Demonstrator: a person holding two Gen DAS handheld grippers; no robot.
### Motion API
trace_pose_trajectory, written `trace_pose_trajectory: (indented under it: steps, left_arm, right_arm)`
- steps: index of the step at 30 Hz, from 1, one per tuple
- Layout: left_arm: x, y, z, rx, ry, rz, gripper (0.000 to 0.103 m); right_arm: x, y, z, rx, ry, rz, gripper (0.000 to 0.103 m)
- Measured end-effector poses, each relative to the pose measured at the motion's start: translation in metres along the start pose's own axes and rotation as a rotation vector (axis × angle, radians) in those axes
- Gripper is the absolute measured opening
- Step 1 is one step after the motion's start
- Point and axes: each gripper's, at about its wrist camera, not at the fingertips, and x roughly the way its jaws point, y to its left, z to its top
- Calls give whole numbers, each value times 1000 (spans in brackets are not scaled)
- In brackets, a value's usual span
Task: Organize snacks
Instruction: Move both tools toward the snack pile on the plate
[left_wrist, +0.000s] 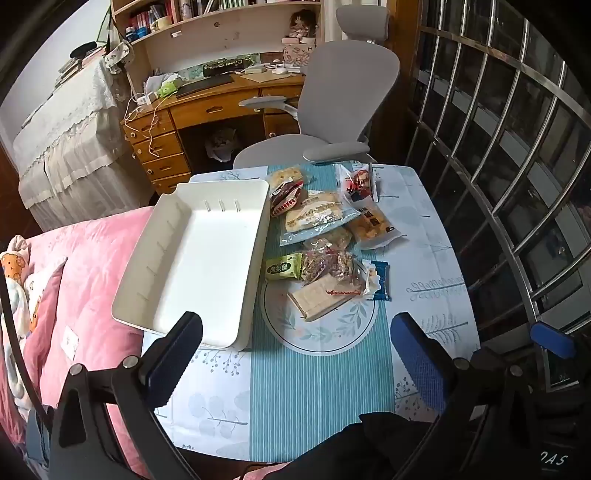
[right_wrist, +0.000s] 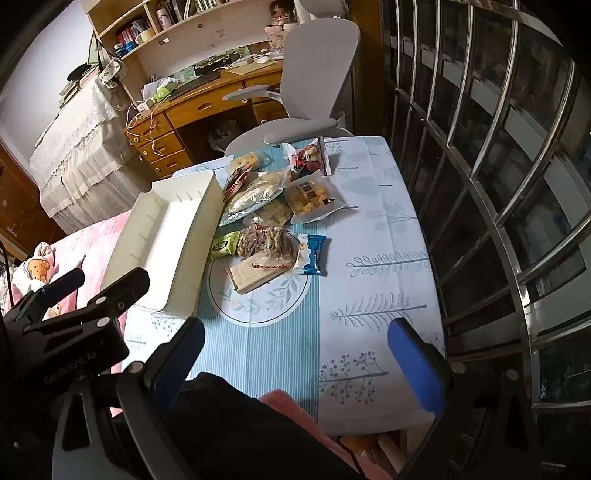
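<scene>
Blue-and-white cloth covers a table (left_wrist: 424, 236). An empty white tray (left_wrist: 199, 266) sits at its left edge, with a heap of packaged snacks (left_wrist: 325, 240) just beside it. Nearer the camera, the left gripper (left_wrist: 295, 343) and right gripper (right_wrist: 295, 343) hover with fingers spread wide, holding nothing.

On the worktop (left_wrist: 424, 236) the tray (left_wrist: 192, 258) lies left, snack packets (left_wrist: 321, 236) heaped just right of it — a chair (left_wrist: 332, 110) behind, the bed (left_wrist: 85, 266) left.
</scene>
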Motion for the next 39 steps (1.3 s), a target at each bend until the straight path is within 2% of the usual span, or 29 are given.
trace_pose_trajectory:
  steps: [17,23,32,39]
  left_arm:
    - [-1,7,-3,-15,27,-15,101]
    - [2,16,-11,-11,48,-23,101]
    - [7,31,-21,9,83,-94,100]
    - [14,45,-26,25,105,-144,99]
  right_arm:
    - [-2,4,-4,4,7,-2,100]
    - [-3,12,-16,2,11,-13,100]
    - [-5,31,-25,3,21,-39,100]
    - [-2,42,-35,52,24,-52,100]
